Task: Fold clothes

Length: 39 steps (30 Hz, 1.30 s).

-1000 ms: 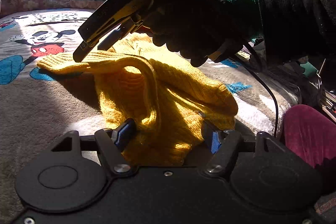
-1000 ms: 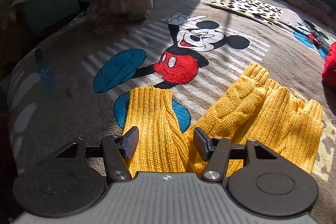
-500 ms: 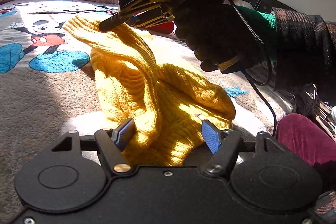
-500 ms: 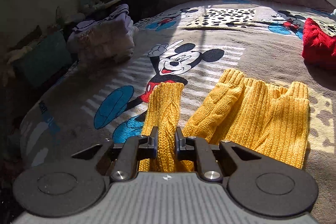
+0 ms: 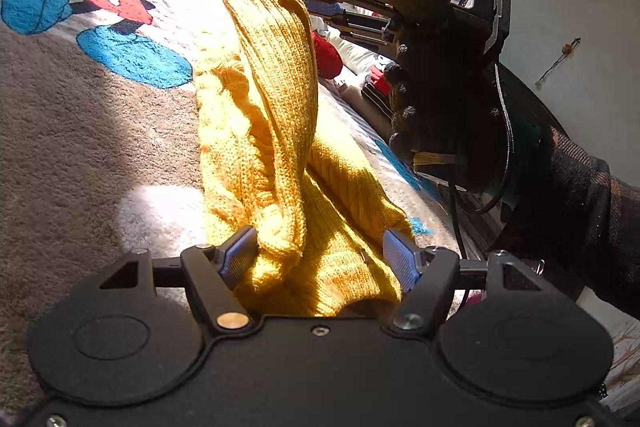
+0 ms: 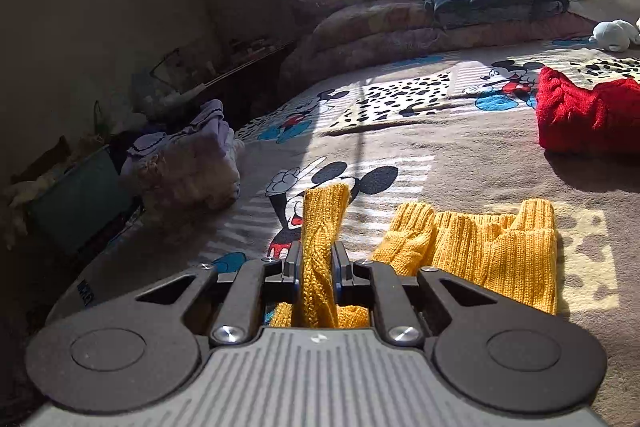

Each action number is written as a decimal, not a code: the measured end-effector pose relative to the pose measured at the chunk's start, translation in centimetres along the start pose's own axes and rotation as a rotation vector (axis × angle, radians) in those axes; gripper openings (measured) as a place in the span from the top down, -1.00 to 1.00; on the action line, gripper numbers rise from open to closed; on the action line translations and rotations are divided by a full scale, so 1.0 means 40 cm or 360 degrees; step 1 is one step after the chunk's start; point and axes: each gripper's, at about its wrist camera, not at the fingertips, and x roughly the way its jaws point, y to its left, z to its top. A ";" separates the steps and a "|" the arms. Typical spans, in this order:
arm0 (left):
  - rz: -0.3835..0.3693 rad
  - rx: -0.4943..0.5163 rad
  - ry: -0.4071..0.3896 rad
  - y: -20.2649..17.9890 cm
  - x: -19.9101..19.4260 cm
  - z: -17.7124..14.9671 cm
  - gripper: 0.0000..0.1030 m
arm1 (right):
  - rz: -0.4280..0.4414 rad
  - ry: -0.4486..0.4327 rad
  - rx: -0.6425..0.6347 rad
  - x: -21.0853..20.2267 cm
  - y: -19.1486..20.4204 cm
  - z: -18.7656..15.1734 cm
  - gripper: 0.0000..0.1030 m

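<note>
Between tool [image 6: 316, 267] tips, sleeve [image 6: 320, 227] upright

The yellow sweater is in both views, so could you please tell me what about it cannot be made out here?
- Left wrist view: the near edge of the yellow sweater is hidden behind the left gripper body.
- Right wrist view: the sleeve below the right gripper is hidden by the fingers.
- Both views: the sweater's full outline, bunched and cut off.

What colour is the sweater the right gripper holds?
Yellow sweater; the right gripper view shows it best.
</note>
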 end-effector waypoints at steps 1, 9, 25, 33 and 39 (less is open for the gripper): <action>-0.0028 -0.0065 -0.0006 0.012 -0.002 0.005 -0.33 | -0.0029 0.0028 0.0019 0.010 -0.008 0.002 0.69; -0.0096 -0.0251 -0.0039 0.042 -0.008 0.016 -0.33 | -0.0041 0.0255 0.0124 0.073 -0.062 -0.010 0.14; 0.0012 -0.0002 -0.0009 0.031 -0.027 0.029 -0.33 | -0.0001 0.0586 -0.0342 0.239 0.029 -0.004 0.26; 0.0009 0.0028 0.0020 0.031 -0.009 0.033 -0.33 | 0.0063 0.0427 -0.0116 0.186 -0.018 0.005 0.78; 0.0022 0.0052 0.0038 0.029 0.001 0.031 -0.33 | -0.0042 0.0227 -0.0027 0.122 -0.066 0.036 0.78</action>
